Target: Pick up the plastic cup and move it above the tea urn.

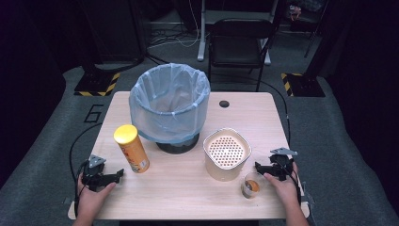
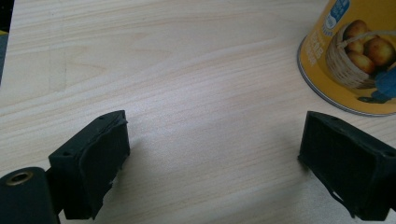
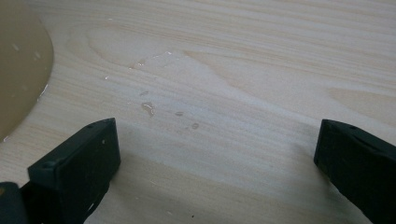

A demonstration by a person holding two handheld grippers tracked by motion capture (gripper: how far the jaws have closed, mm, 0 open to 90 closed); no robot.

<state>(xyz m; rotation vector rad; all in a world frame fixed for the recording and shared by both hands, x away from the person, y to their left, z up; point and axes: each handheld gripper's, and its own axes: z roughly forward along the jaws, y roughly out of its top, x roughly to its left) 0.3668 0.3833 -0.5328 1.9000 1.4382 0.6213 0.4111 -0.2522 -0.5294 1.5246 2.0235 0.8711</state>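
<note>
At table's 7 o'clock corner in the high view sits your left gripper [image 1: 117, 175], jaws pointing toward 3 o'clock, spread wide w/ nothing between them. Left gripper view confirms: both black pads wide apart, bare wood between, and the yellow chip can [image 2: 356, 55] stands at 1 o'clock of the jaws, near but not touching. In the high view that chip can [image 1: 131, 148] stands upright, leaning a bit in perspective, just at 1 o'clock of the left gripper and at 8 o'clock of the lined trash bin [image 1: 170, 104].

Your right gripper [image 1: 258, 167] rests at approx 4 o'clock on the wooden table [image 1: 188, 197], jaws aimed toward 9 o'clock, also fully apart & holding nothing. Right gripper view: pads wide, only tabletop between, a few small wet spots [image 3: 147, 108] on the wood ahead, and the beige container's wall [image 3: 18, 60] at 10 o'clock.

In the high view, the beige container w/ perforated top [image 1: 226, 153] stands just at 9 o'clock of the right gripper, not touching. Small clear cup w/ something orange-brown inside [image 1: 251, 185] sits at 7 o'clock of that gripper, just beside your right hand [image 1: 282, 186]. Left hand [image 1: 91, 195] grips its tool at table edge.
</note>
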